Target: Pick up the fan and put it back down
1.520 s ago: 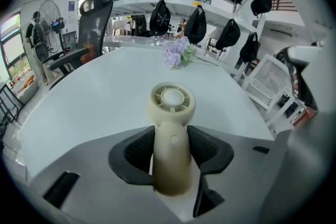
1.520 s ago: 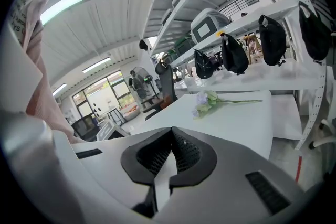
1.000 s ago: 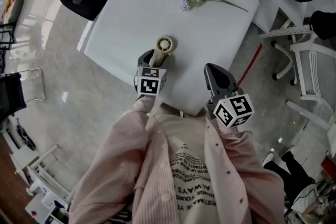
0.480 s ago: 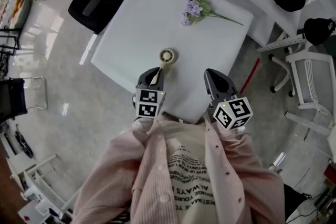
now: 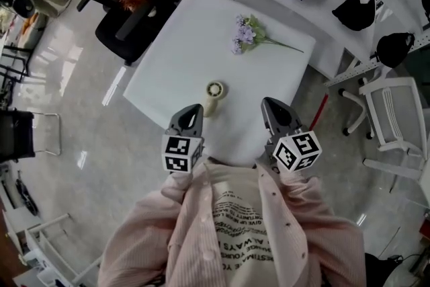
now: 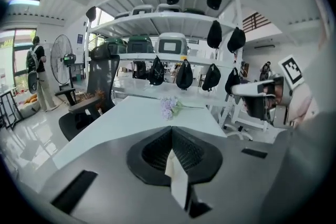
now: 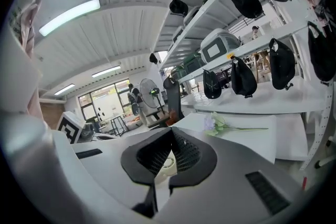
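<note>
The 2 tongs hang clenched and empty above the near edge of the white square table (image 5: 181, 44). The left gripper (image 5: 194, 108) has just been closing its jaws, and they meet with nothing between them. The right gripper (image 5: 268, 103) also has its tips pressed together, leaving only a slit below them.

The small cream handheld fan (image 5: 213, 92), with its round head, lies flat on the table close to that near edge. It is just beyond the left gripper's tips and free of both tools. It reads as set down, so the task looks finished or between rounds. A sprig of pale purple flowers (image 5: 247, 33) lies toward the table's far side, well apart from the fan.

If another pick is meant, the main risk is coming down with the jaws clenched. Closed tips would shove the fan rather than straddle it. Its round head could let it roll or skid, and so near the table's edge 1 knock might send it to the floor.
</note>
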{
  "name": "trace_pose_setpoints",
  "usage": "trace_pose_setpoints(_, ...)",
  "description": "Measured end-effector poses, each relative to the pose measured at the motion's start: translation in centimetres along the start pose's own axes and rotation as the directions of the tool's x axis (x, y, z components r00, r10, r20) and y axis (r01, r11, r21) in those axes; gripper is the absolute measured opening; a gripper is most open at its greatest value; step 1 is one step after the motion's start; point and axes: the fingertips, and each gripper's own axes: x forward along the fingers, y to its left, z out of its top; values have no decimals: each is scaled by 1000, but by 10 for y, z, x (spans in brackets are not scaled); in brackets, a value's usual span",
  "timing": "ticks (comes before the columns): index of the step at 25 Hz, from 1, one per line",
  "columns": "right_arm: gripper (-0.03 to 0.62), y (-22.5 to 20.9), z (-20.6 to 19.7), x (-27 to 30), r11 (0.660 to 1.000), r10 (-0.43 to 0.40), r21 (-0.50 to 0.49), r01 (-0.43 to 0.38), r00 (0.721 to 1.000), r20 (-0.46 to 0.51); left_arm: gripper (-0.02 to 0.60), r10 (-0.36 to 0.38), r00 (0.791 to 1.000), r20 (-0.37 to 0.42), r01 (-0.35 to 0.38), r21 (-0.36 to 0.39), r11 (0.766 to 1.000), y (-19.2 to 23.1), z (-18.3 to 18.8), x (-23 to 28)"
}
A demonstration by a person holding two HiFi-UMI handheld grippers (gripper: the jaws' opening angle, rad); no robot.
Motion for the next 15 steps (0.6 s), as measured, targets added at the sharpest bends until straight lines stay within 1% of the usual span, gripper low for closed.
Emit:
trace_pose_setpoints(5, -2, 0, 13, -1, 1000, 6, -6, -6, 999, 39, 2, 9, 997, 70, -8, -17, 1000, 6, 21, -21)
trace_pose_setpoints(10, -2, 1, 36, -2, 1000, 11, -26, -8, 996, 92, 2, 24, 990, 142, -20, -30, 999, 12, 45, -39)
trace_pose_setpoints(13, -2, 2, 47, -2, 999, 16, -43, -11, 993, 115, 2, 39, 985, 167, -33, -39, 999, 16, 53, -45)
trace_pose_setpoints(15, -1, 2, 53, -3, 999, 16, -51, -9, 992, 127, 2, 49, 983, 178, -44, -31, 999, 19, 58, -48)
